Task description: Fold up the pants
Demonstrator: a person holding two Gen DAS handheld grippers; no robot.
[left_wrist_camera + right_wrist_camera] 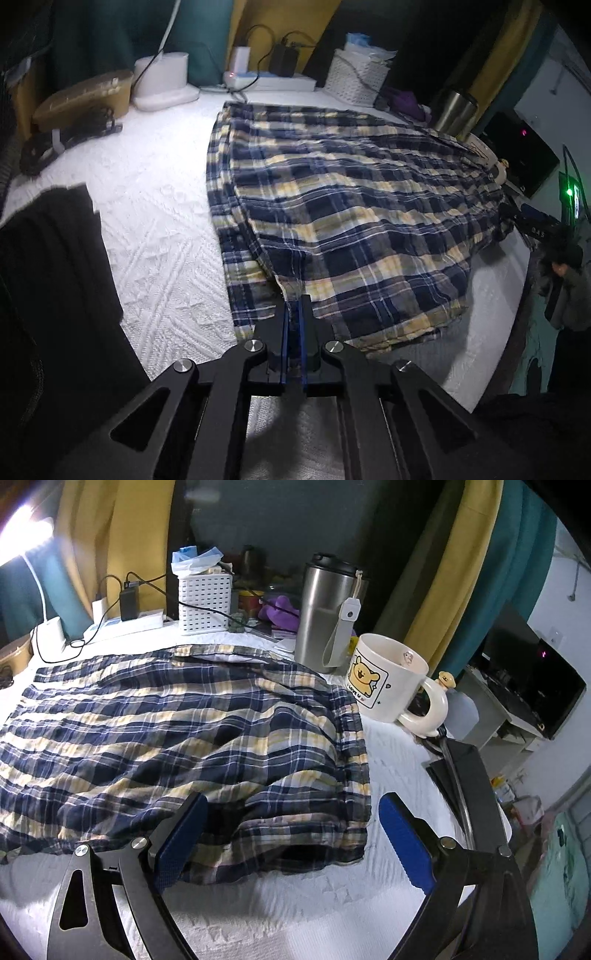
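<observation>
Your plaid pants (351,206) lie spread out on the white bumpy cloth (159,206) that covers the table. They are blue, dark and yellow, and they have lots of wrinkles. In the left wrist view they take up the middle and the right side of the table.

Your left gripper (295,306) is squeezed tight. Its two blue pads are pressed together on the near edge of the pants, and a bit of plaid cloth is pinched between them.

Your right gripper (291,812) is wide apart. One blue pad (181,834) sits over the near edge of the pants. I cannot tell if it touches them. The other blue pad (406,845) is over the white cloth, just past the side edge of the pants. The corner of the pants lies between the two pads, but they do not squeeze it.

Behind the pants, in the right wrist view, stands a shiny metal cup with a black lid (328,616). Next to it is a white mug with a yellow bear (388,679), close to the far corner of the pants. A white basket (205,602) stands at the back, with chargers and black wires beside it. A dark cloth (55,258) lies at the left in the left wrist view.
</observation>
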